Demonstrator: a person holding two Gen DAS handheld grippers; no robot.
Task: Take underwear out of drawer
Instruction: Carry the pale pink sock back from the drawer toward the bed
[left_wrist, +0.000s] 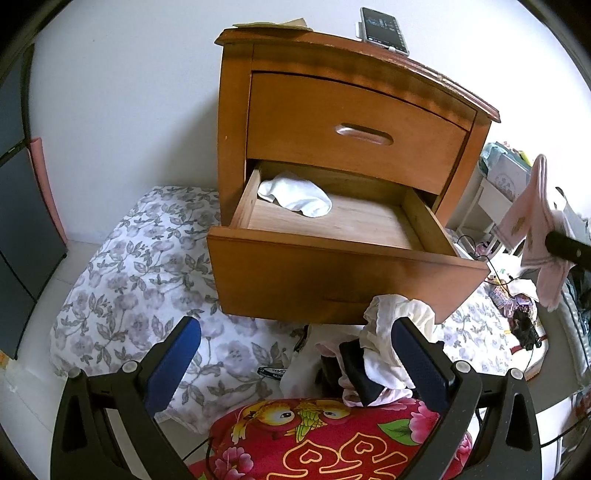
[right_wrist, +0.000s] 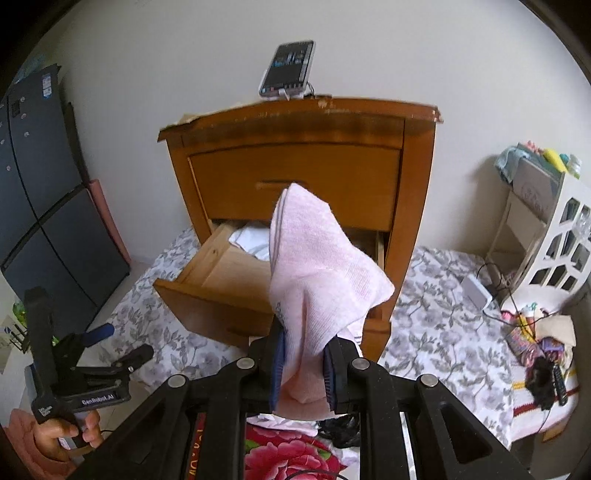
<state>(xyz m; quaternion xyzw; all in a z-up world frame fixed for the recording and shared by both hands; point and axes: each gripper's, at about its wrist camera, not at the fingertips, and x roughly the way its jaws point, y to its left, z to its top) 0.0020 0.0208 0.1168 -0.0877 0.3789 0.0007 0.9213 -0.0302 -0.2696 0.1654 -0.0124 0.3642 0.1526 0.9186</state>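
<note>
White wall and floral bedding (left_wrist: 122, 295) frame a wooden nightstand (left_wrist: 236, 122) whose lower drawer (left_wrist: 332, 273) stands pulled out. Right gripper (right_wrist: 303, 363) — jaws pinching a pink garment (right_wrist: 321, 280) — holds it clear of the drawer front, so the carrying-away step appears in hand. Left gripper (left_wrist: 295, 354), spread and empty, hangs over the pile of clothes (left_wrist: 384, 354) below. One white garment (left_wrist: 295, 197) lies in the drawer's back left corner; reaching it likely calls for clearing the front edge and passing under the closed upper drawer (left_wrist: 354, 125).
</note>
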